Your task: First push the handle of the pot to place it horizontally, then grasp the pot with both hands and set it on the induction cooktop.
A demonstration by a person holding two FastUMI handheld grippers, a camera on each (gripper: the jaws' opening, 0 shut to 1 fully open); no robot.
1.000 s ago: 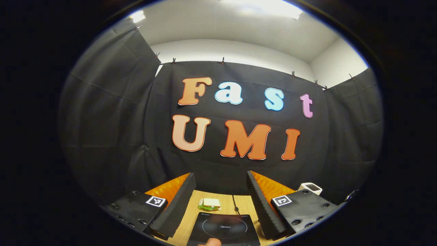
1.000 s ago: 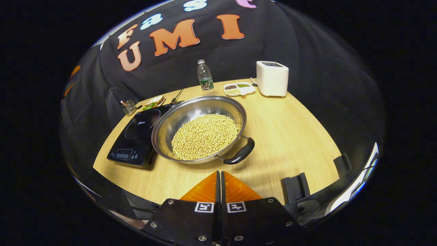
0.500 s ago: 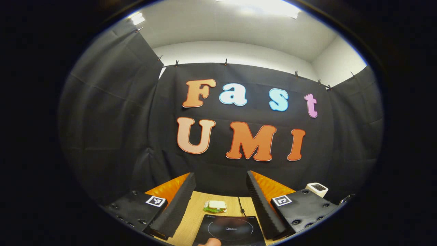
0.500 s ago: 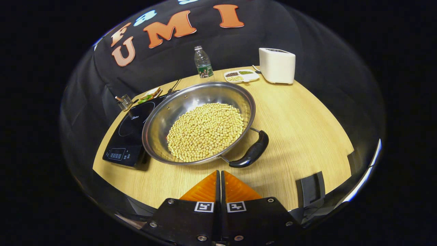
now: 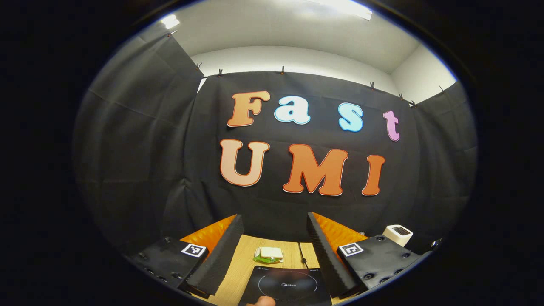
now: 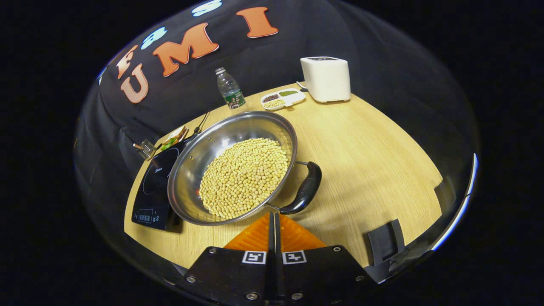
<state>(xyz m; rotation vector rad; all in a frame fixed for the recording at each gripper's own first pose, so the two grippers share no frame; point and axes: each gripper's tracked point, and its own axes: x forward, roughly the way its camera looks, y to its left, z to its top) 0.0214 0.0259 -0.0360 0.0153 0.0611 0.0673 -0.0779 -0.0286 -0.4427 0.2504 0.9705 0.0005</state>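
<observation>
Many soybeans [image 6: 243,176] in steel pot [image 6: 199,144], wooden table [image 6: 365,148]

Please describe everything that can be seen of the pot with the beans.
The pot is a wide, shallow pan of shiny metal, holding a heap of pale yellow beans. One black handle on thin metal rods sticks out toward the shut right gripper, which is near but apart. The pot stands on the wooden table, its far side overlapping the induction cooktop.

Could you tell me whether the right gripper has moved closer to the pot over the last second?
Yes. In the right gripper view, the shut right gripper now nearly reaches the pot at its black handle, versus bare table between them earlier.
</observation>
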